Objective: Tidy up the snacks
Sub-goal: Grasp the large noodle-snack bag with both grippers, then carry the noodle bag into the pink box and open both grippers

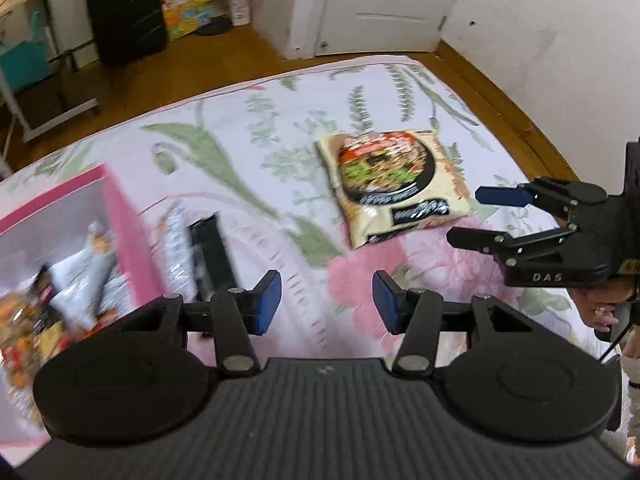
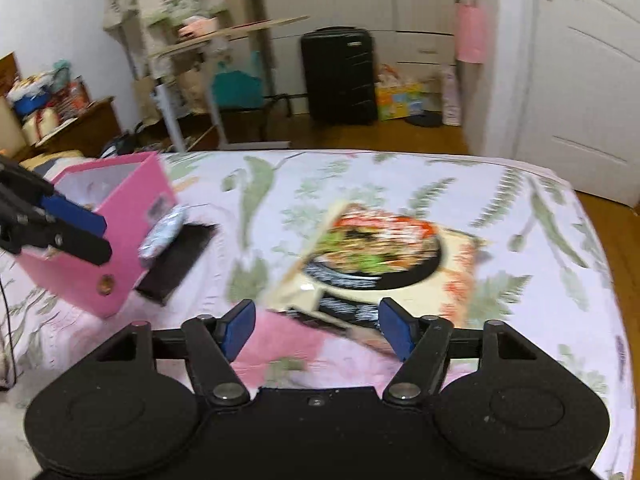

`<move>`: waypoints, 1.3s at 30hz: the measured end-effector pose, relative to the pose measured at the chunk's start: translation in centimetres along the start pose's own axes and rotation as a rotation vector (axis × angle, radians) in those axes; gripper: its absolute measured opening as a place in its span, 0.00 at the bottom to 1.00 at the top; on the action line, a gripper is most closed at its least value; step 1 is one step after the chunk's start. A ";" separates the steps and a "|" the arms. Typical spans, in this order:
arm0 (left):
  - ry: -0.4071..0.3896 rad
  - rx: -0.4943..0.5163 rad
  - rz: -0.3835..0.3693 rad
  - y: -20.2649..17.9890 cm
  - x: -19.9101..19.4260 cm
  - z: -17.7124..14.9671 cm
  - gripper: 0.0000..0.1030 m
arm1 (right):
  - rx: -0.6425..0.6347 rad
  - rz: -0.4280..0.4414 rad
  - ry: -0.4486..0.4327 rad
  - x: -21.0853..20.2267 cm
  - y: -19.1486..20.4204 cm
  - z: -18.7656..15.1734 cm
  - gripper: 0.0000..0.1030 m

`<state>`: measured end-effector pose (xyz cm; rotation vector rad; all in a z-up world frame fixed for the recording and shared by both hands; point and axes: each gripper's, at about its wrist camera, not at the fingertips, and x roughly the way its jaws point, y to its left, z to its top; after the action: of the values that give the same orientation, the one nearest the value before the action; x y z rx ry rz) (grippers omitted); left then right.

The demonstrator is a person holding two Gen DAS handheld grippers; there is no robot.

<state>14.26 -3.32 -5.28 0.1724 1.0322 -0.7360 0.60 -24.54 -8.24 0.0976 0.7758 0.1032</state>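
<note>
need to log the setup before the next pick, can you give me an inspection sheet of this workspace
surface: bed with floral sheet
job's things: noodle packet flat on the sheet; pink box with snacks inside; silver packet and black packet beside the box
clutter: nothing seen
grippers: left gripper open, empty; right gripper open, empty, near the noodle packet
cables: thin black cable by the hand
surroundings: black suitcase, white door, wooden floor

Left gripper (image 1: 326, 304) and right gripper (image 2: 316, 330) both angled downward, fingers apart, nothing between them.
</note>
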 end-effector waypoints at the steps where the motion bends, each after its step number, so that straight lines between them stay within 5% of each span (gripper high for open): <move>1: -0.008 0.004 0.000 -0.4 0.7 0.5 0.48 | 0.031 0.008 -0.013 -0.2 -1.0 0.1 0.72; 5: -0.033 -0.008 -0.028 -1.6 3.8 2.5 0.48 | 0.183 0.071 -0.041 -0.3 -4.4 0.3 0.76; 14: -0.004 -0.141 -0.065 -1.3 12.4 4.6 0.49 | 0.450 0.016 0.013 4.1 -10.3 -0.6 0.78; 22: 0.010 -0.219 -0.144 -0.8 16.2 5.4 0.54 | 0.454 -0.033 0.037 8.1 -12.2 -0.8 0.78; 27: 0.011 -0.238 -0.127 -0.9 17.6 5.5 0.58 | 0.505 0.065 0.016 8.2 -12.7 -0.9 0.77; 33: 0.034 -0.185 -0.181 -1.7 17.4 5.9 0.57 | 0.490 0.065 0.090 8.2 -11.0 -0.3 0.51; 39: 0.058 -0.134 -0.178 -2.9 16.2 4.9 0.57 | 0.465 0.036 0.167 7.8 -10.0 0.2 0.50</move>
<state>20.84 -15.45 -15.54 -0.0146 1.1589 -0.8230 6.85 -33.43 -14.73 0.5493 0.9543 -0.0378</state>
